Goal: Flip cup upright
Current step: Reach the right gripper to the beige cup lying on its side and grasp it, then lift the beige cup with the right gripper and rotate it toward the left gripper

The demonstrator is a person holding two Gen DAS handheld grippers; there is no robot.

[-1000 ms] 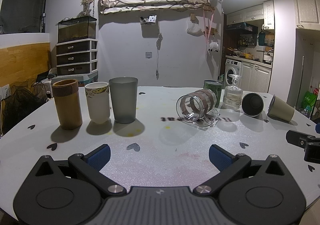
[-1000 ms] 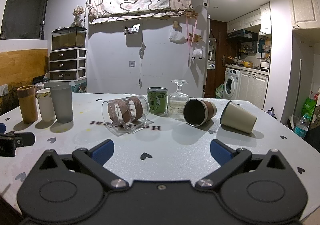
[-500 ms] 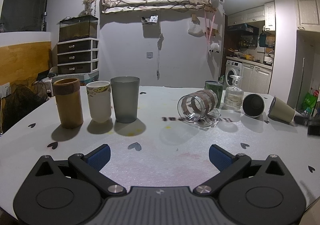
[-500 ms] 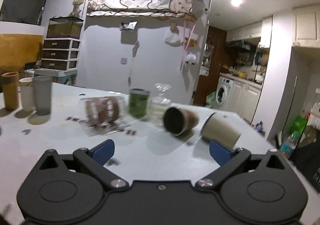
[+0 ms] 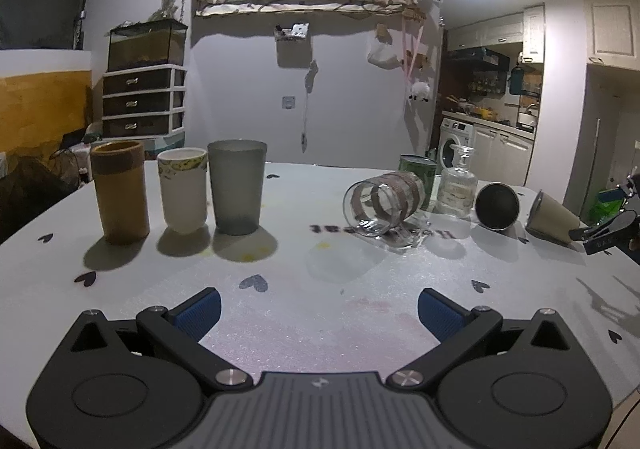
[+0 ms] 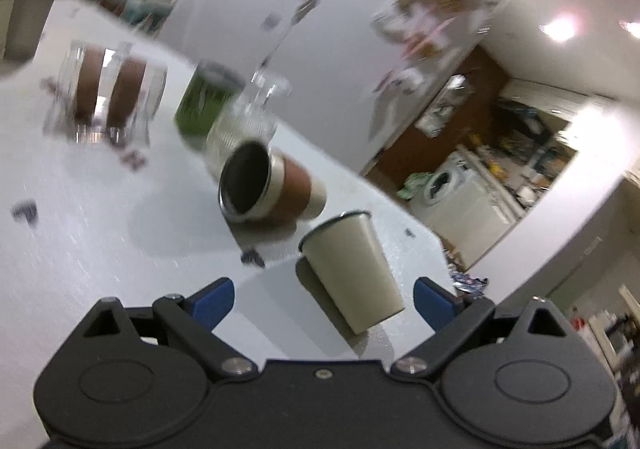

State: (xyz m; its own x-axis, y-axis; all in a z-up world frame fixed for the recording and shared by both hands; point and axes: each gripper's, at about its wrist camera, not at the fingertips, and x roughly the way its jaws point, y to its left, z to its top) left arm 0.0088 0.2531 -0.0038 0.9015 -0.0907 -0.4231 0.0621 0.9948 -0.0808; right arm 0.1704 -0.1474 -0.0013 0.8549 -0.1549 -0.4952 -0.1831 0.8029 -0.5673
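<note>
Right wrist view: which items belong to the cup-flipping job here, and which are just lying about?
Job:
- right gripper, open, closing in on the cup
- beige tapered cup, lying on its side on the table

Lying about:
- brown-sleeved steel tumbler, on its side
- clear glass with brown bands, on its side
- green can
- three upright cups
</note>
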